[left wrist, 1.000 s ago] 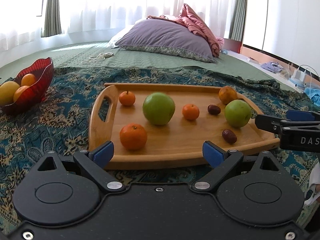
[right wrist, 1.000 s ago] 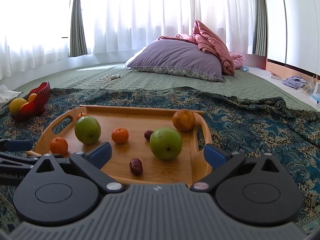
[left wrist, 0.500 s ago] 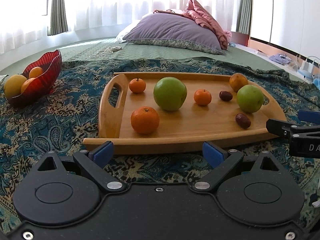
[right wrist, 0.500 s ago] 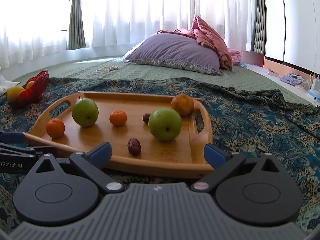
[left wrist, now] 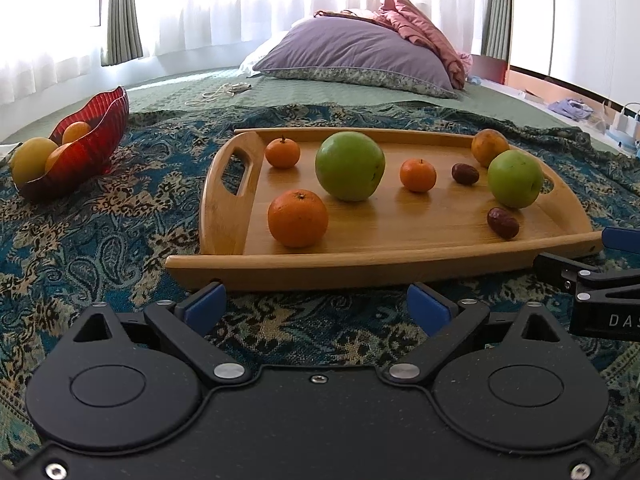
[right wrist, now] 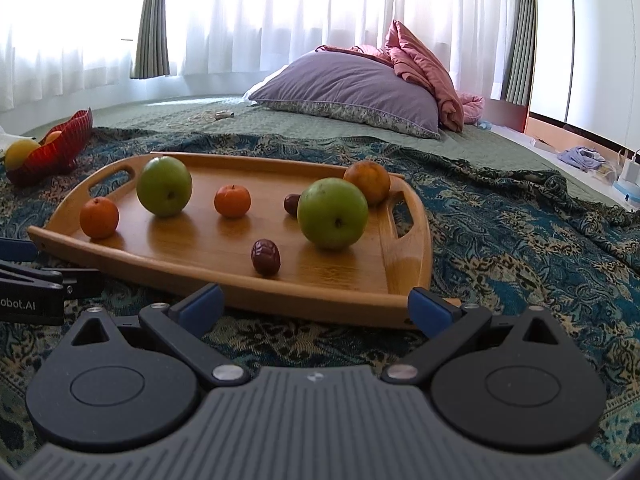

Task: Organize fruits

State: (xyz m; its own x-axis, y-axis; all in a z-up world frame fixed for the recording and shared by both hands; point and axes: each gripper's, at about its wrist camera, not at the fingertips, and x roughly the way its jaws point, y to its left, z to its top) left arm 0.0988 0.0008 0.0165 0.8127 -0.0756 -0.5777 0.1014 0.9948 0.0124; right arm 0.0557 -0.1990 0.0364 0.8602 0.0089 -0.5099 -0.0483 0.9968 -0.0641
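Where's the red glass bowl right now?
In the left wrist view the ruffled red glass bowl sits far left on the blue patterned cloth, apart from the wooden tray, holding yellow and orange fruit.

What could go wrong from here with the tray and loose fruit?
Round fruit sits loose on the wooden tray; nudging the big green apple could roll it into the oranges. The dates are small, so open grippers may miss them. The red bowl is already partly full.

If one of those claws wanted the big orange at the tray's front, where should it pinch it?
Probably across its widest middle, one finger on each side. The big orange is round and sits alone near the wooden tray's front edge, so the open left gripper, right before it, could come straight forward over the low rim.
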